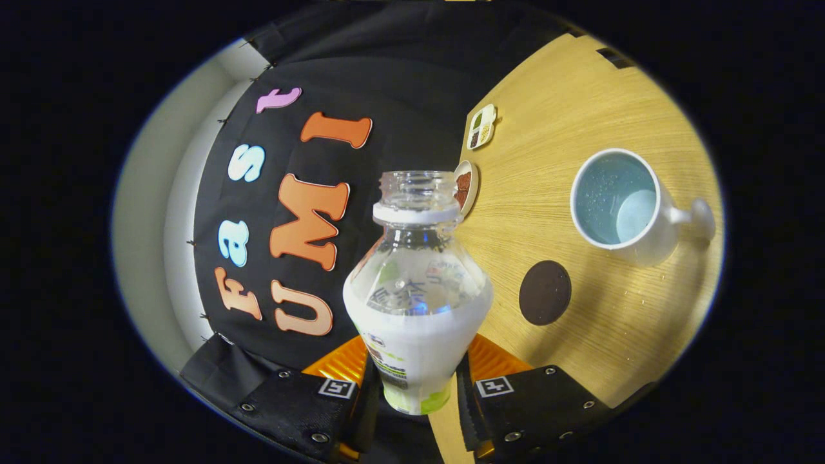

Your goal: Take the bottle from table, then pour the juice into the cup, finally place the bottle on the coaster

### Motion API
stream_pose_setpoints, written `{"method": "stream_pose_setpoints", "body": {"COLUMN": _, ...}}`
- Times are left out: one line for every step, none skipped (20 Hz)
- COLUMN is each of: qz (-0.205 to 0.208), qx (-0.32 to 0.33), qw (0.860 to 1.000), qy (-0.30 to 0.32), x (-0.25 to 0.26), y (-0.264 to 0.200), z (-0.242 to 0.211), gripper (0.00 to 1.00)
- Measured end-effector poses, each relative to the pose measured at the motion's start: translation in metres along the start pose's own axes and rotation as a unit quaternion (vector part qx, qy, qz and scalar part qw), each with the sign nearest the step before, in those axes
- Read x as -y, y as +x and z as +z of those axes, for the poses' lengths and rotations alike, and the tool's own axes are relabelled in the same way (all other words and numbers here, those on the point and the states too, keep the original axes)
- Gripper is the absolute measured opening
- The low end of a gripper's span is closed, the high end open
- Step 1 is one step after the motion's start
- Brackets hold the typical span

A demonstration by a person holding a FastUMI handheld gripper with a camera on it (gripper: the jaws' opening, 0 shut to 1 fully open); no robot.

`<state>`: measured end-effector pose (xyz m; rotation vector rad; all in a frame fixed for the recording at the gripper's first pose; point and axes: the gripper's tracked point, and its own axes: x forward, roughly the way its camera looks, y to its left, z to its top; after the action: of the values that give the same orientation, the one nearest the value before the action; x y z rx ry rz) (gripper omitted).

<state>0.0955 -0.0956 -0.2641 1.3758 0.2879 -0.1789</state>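
Gripper view shows the claw (417, 386) pinching the bottle (417, 303) from both sides, its open mouth at 12 o'clock. On the counter (567, 129), the coaster (545, 292) lies at 2 o'clock, the cup (622, 205) beyond.

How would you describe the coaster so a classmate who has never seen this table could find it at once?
Start at the wooden table. The coaster lies flat on it, between the clear bottle gripped in the fingers and the white cup. It is the only dark, plain round disc; the small dishes farther back are pale and hold food.
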Motion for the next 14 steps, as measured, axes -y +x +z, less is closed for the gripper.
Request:
{"method": "stream_pose_setpoints", "body": {"qz": 0.008, "qx": 0.0, "qw": 1.0, "qy": 0.011, "x": -0.004, "y": -0.0001, "z": -0.0009, "gripper": 0.53}}
{"method": "stream_pose_setpoints", "body": {"qz": 0.012, "qx": -0.001, "qw": 1.0, "qy": 0.018, "x": -0.0083, "y": 0.0008, "z": -0.0019, "gripper": 0.53}}
{"method": "stream_pose_setpoints", "body": {"qz": 0.012, "qx": -0.001, "qw": 1.0, "qy": 0.021, "x": -0.008, "y": 0.0022, "z": -0.0024, "gripper": 0.53}}
{"method": "stream_pose_setpoints", "body": {"qz": 0.011, "qx": -0.002, "qw": 1.0, "qy": 0.023, "x": -0.0064, "y": 0.0012, "z": -0.0038, "gripper": 0.53}}
{"method": "stream_pose_setpoints", "body": {"qz": 0.009, "qx": -0.002, "qw": 1.0, "qy": 0.028, "x": -0.0059, "y": 0.0034, "z": -0.0046, "gripper": 0.53}}
{"method": "stream_pose_setpoints", "body": {"qz": 0.01, "qx": -0.001, "qw": 0.999, "qy": 0.036, "x": -0.0074, "y": 0.0028, "z": -0.0034, "gripper": 0.53}}
{"method": "stream_pose_setpoints", "body": {"qz": 0.013, "qx": 0.0, "qw": 0.999, "qy": 0.047, "x": -0.0092, "y": 0.0043, "z": -0.0024, "gripper": 0.53}}
{"method": "stream_pose_setpoints", "body": {"qz": 0.016, "qx": 0.0, "qw": 0.998, "qy": 0.057, "x": -0.0103, "y": 0.0031, "z": -0.0015, "gripper": 0.53}}
{"method": "stream_pose_setpoints", "body": {"qz": 0.018, "qx": 0.001, "qw": 0.998, "qy": 0.064, "x": -0.0102, "y": 0.0023, "z": -0.0003, "gripper": 0.53}}
{"method": "stream_pose_setpoints", "body": {"qz": 0.016, "qx": 0.0, "qw": 0.998, "qy": 0.069, "x": -0.0097, "y": 0.0033, "z": -0.002, "gripper": 0.53}}
{"method": "stream_pose_setpoints", "body": {"qz": 0.014, "qx": 0.0, "qw": 0.997, "qy": 0.071, "x": -0.0077, "y": 0.0048, "z": -0.0027, "gripper": 0.53}}
{"method": "stream_pose_setpoints", "body": {"qz": 0.011, "qx": -0.002, "qw": 0.997, "qy": 0.075, "x": -0.0064, "y": 0.0047, "z": -0.0037, "gripper": 0.53}}
{"method": "stream_pose_setpoints", "body": {"qz": 0.012, "qx": -0.004, "qw": 0.997, "qy": 0.081, "x": -0.0063, "y": 0.0071, "z": -0.0046, "gripper": 0.53}}
{"method": "stream_pose_setpoints", "body": {"qz": 0.013, "qx": -0.005, "qw": 0.996, "qy": 0.09, "x": -0.008, "y": 0.0069, "z": -0.0046, "gripper": 0.53}}
